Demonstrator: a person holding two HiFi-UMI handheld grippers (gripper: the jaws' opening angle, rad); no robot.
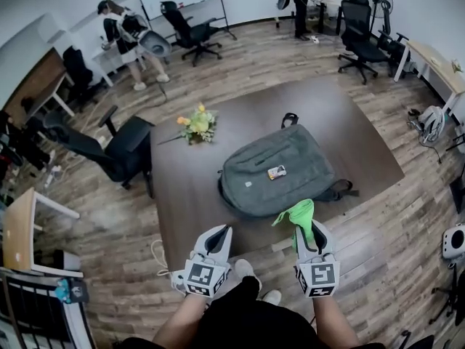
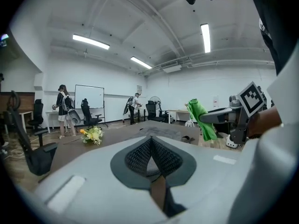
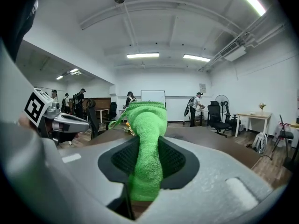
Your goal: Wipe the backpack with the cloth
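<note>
A grey backpack lies flat in the middle of the brown table, with a small tag on its top. My right gripper hovers over the table's near edge, just short of the backpack, shut on a green cloth that sticks up out of the jaws. In the right gripper view the cloth fills the gap of that gripper. My left gripper is level with it to the left, shut with nothing in it. From the left gripper view the cloth hangs at the right.
A bunch of yellow flowers lies on the table's far left corner. A black office chair stands at the table's left side, more chairs and desks further back. People stand at the far wall.
</note>
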